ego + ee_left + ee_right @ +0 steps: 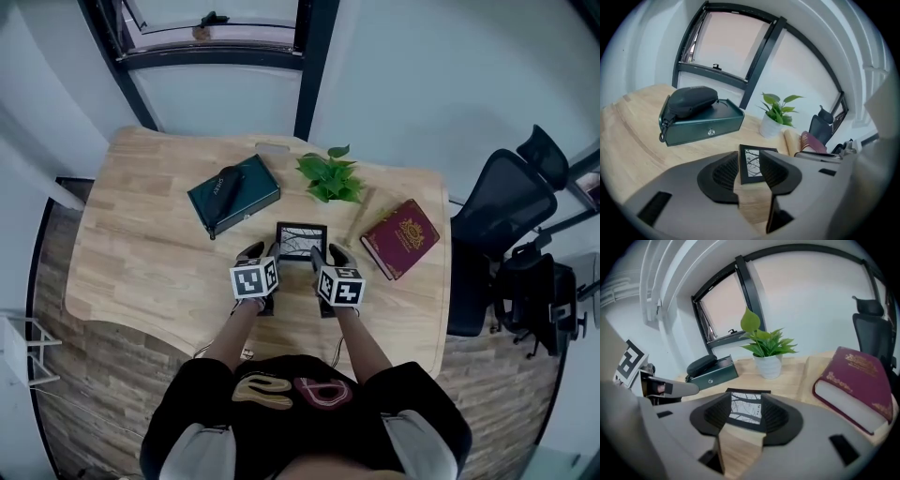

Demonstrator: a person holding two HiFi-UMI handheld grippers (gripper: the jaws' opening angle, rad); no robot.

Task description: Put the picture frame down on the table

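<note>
The small black picture frame [301,241], holding a branch print, lies on the wooden table [141,253] in front of me. My left gripper [260,254] sits at its near left corner and my right gripper [329,255] at its near right corner. In the left gripper view the frame [751,171] shows in the gap of the open left gripper [749,161], with bare wood below it. The right gripper view shows the frame [745,411] just past the open right gripper [746,402]. Neither pair of jaws presses on it.
A dark green case [234,197] with a black pouch on top lies at the back left. A potted plant [330,176] stands behind the frame and a maroon book [400,238] lies to the right. A black office chair [506,234] stands off the table's right edge.
</note>
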